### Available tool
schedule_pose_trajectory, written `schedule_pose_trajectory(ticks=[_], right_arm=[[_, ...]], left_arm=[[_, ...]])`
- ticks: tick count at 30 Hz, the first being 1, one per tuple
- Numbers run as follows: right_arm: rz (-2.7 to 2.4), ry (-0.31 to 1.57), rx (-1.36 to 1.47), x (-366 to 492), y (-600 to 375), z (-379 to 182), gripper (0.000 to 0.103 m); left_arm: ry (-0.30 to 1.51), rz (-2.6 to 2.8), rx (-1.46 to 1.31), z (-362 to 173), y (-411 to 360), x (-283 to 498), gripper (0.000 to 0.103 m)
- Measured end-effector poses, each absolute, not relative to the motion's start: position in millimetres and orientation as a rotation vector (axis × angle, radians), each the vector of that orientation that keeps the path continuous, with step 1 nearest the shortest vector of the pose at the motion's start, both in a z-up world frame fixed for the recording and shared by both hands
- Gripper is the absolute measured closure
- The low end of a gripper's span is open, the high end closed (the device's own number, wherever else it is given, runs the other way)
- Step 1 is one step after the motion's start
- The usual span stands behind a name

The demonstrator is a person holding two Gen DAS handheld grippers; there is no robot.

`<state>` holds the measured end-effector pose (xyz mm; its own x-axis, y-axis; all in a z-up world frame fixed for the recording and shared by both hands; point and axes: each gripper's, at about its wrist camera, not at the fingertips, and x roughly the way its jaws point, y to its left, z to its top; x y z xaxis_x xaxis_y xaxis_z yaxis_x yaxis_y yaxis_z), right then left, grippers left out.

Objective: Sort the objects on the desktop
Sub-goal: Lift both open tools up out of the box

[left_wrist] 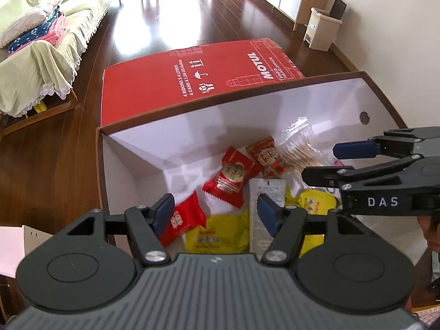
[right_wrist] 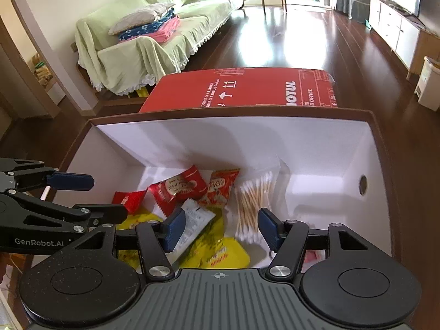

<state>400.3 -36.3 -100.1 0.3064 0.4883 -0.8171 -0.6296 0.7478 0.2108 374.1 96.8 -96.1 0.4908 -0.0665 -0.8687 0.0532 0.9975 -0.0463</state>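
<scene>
Jaws of both the left gripper (left_wrist: pixel 216 214) and right gripper (right_wrist: pixel 221 227) gape empty above the snack-filled white box (right_wrist: pixel 220 137).

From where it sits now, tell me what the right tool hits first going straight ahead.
Probably the clear bag of cotton swabs on the white box floor, just ahead of the open right tool; depth is uncertain.

The left gripper (left_wrist: pixel 216 214) and the right gripper (right_wrist: pixel 221 228) both point downward, jaws spread wide with nothing between the pads, side by side.
</scene>
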Motion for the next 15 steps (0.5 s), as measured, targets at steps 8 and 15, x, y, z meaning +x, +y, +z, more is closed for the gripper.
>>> schedule_pose_trajectory(ticks=[8, 15], right_arm=[[0.707, 1.015, -0.115, 370, -63, -81, 0.019], [0.65, 1.028, -0.08, 345, -84, -67, 0.019]], left_arm=[[1.044, -0.082, 0.002, -74, 86, 345, 0.034], [1.01, -0.094, 0.034, -50, 71, 316, 0.026]])
